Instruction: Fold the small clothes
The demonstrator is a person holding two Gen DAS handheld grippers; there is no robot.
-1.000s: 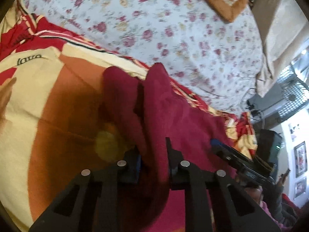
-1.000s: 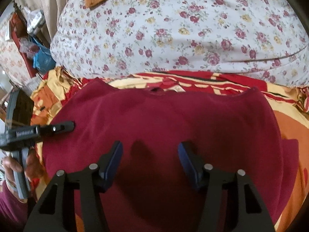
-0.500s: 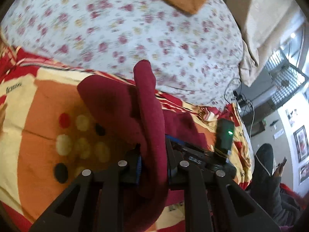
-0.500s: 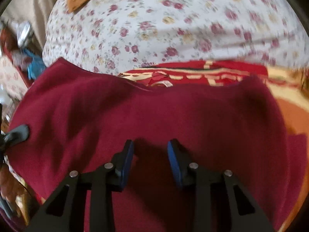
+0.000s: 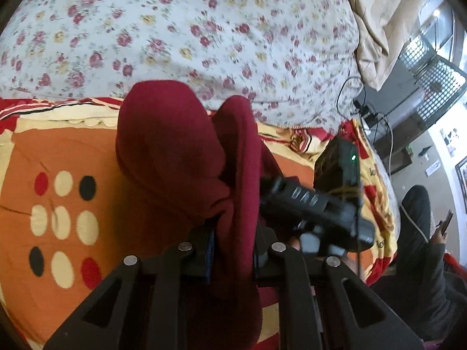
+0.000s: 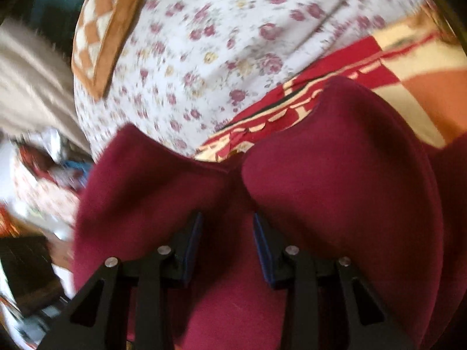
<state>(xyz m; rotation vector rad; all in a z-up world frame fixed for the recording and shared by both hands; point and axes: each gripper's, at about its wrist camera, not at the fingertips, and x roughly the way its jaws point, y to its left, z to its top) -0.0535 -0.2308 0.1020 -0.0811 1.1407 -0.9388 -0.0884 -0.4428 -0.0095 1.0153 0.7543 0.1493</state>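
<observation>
with both the left gripper point(image 5: 233, 250) and the right gripper point(image 6: 227, 242) closed on bunched folds of the maroon garment point(image 5: 181, 157), raised above the patterned blanket point(image 5: 58, 157), the edges probably needed to meet evenly before lowering.

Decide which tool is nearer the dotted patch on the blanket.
Left. The left tool, clamping the maroon garment, sits beside the dotted patch; the right tool is beyond the garment.

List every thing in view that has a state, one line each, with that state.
Left tongs: shut on the maroon garment.
Right tongs: shut on the maroon garment.
Maroon garment: bunched, lifted off the bedspread.
Patterned bedspread: spread flat.
Black device on right tongs: green light on.
</observation>
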